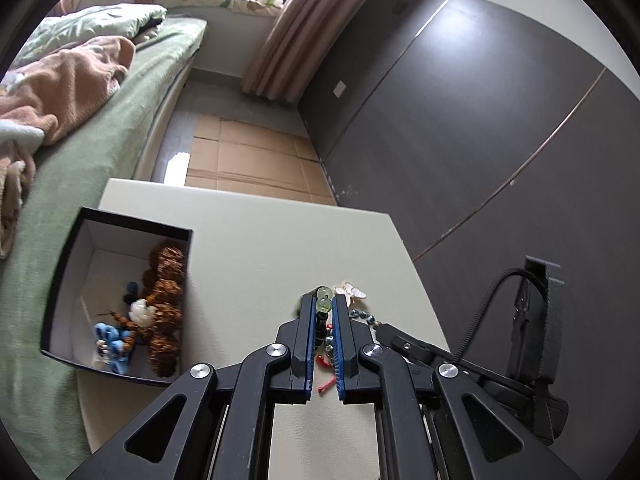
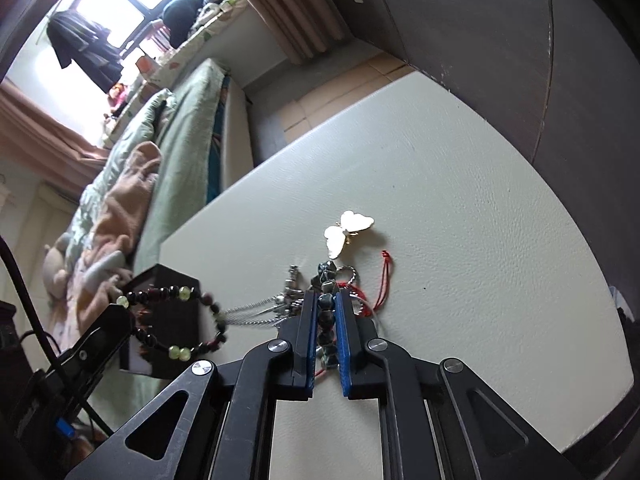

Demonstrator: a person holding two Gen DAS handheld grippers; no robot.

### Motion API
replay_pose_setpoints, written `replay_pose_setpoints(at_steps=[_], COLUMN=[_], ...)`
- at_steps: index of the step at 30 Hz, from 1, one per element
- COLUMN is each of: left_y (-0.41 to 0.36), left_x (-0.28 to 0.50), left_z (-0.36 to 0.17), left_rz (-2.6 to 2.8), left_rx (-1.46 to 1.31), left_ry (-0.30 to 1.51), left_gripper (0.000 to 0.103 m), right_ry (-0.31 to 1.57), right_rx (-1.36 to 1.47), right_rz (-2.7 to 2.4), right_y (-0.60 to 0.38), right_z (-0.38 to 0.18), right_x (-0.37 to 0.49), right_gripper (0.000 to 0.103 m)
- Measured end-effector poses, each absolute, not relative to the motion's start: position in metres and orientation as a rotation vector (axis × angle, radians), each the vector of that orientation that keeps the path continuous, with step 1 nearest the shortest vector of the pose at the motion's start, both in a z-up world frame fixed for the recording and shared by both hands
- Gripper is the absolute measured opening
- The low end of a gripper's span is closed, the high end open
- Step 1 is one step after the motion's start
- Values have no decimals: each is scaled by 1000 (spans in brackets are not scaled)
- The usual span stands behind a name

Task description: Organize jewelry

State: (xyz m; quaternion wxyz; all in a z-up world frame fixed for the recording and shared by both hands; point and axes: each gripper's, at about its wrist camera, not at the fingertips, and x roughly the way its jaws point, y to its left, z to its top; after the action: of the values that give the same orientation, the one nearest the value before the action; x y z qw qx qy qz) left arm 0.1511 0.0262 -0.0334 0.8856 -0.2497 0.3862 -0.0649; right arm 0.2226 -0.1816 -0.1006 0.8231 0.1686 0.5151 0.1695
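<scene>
Blue-padded fingers of the left gripper (image 1: 323, 312) are pinched nearly together on a dark bead bracelet with pale green beads (image 2: 176, 320), lifted clear of the worktop (image 2: 460, 240); those of the right gripper (image 2: 325, 300) are closed on a grey-blue stone bracelet (image 2: 326, 276) in the remaining heap. I judge the job partly done: the black box (image 1: 60, 280) already holds several pieces. A butterfly brooch (image 2: 348, 232), red cord (image 2: 384, 280) and silver chain (image 2: 256, 312) lie on the worktop unsorted.
</scene>
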Motion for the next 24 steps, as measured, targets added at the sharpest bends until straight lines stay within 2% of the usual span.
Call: replay_pose_setpoints(at_steps=[16,24], left_y=[59,82], left_x=[125,118], left_z=[-1,-3], left_rz=[-81,-17], left_rx=[-553,-562], left_ry=[691,688], left_gripper=[8,8], right_ry=[1003,938], right_rx=[403,413], right_rz=[425,510], right_y=[-178,-164], right_z=[-72,-55], right_x=[210,200], right_gripper=[11,11])
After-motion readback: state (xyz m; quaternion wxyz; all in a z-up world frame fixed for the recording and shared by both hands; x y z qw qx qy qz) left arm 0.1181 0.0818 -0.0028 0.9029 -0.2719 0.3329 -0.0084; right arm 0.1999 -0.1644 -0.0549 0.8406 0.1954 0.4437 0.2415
